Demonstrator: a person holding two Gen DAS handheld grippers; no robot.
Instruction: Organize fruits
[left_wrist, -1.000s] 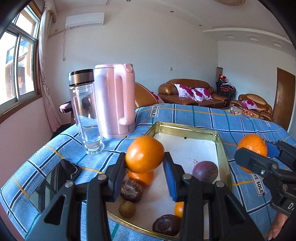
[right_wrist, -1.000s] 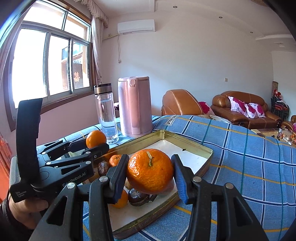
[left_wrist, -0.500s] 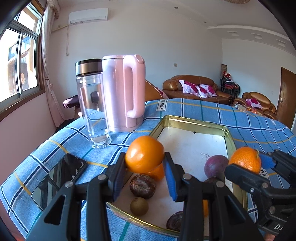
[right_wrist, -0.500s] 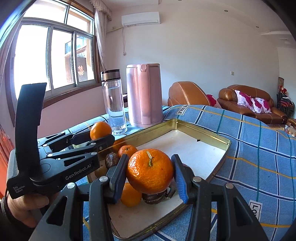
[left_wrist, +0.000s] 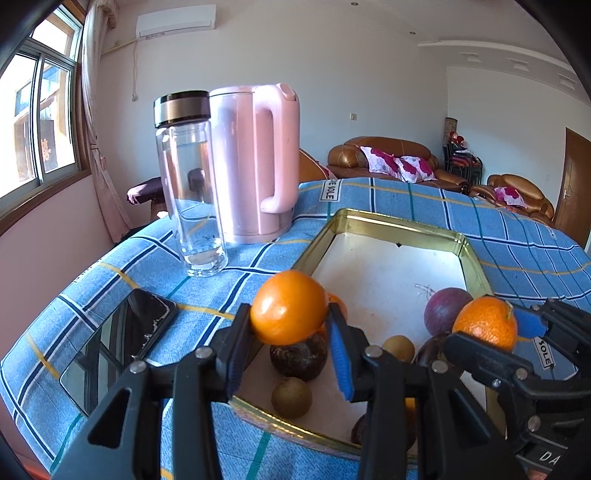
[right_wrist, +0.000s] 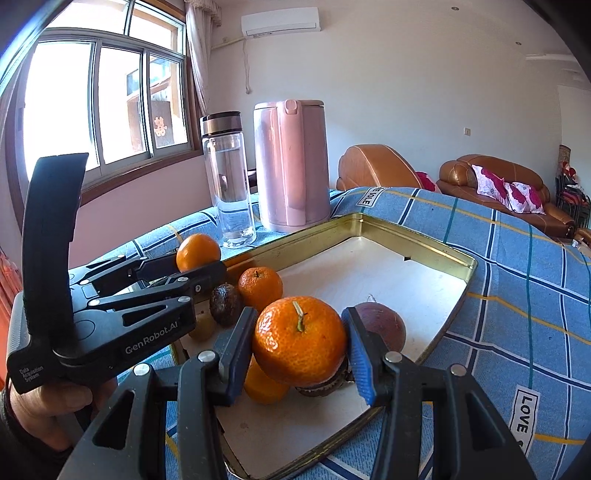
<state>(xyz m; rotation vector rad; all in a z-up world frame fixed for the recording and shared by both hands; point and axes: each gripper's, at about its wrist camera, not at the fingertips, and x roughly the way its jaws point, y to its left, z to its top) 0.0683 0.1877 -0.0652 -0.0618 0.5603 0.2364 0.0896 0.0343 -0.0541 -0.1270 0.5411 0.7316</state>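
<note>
A dark wrinkled fruit (right_wrist: 321, 382) lay mostly hidden beneath the stemmed orange mandarin (right_wrist: 300, 341); the black smartphone's (left_wrist: 118, 343) screen content was unreadable under reflections.

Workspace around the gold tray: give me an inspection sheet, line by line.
Surface: table under a blue plaid cloth.
Job's things: gold tray holds a loose orange, a purple round fruit, dark wrinkled fruits and small brown fruits; its far half is bare.
Clutter: pink kettle, glass bottle and a phone on the cloth left of the tray.
Grippers: left claw shut on a smooth orange; right claw shut on a stemmed orange; both above the tray's near end.
Cables: nothing seen.
Surroundings: window, air conditioner, brown sofas.
</note>
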